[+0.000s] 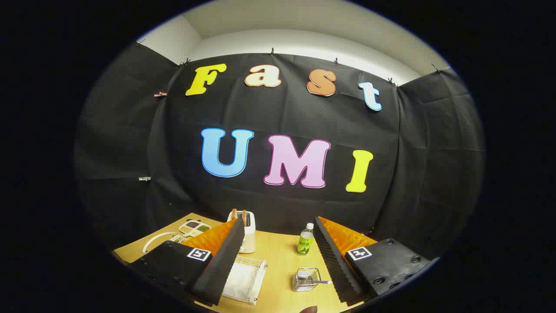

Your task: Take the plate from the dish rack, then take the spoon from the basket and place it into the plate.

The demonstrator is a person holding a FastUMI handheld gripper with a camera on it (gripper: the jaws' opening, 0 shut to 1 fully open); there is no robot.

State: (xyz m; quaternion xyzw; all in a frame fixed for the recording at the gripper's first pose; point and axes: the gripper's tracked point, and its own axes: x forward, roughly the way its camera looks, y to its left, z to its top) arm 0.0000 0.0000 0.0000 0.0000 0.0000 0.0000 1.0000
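My gripper (278,224) is open, held above a wooden table (278,252) with nothing between its fingers. Below them, by the left finger (221,261), stands a white wire dish rack (256,271). Something white and flat, likely the plate (238,282), lies in it and is partly hidden by that finger. Close to the right finger (334,256) sits a small metal wire basket (304,278). The spoon's (319,282) metal handle sticks out of the basket toward the right finger.
A white toaster (247,232) with two slices in it stands at the back of the table. A small bottle with a green label (305,240) stands to its right. A compartment tray of grains (194,227) and a white curved rim (154,241) lie far left.
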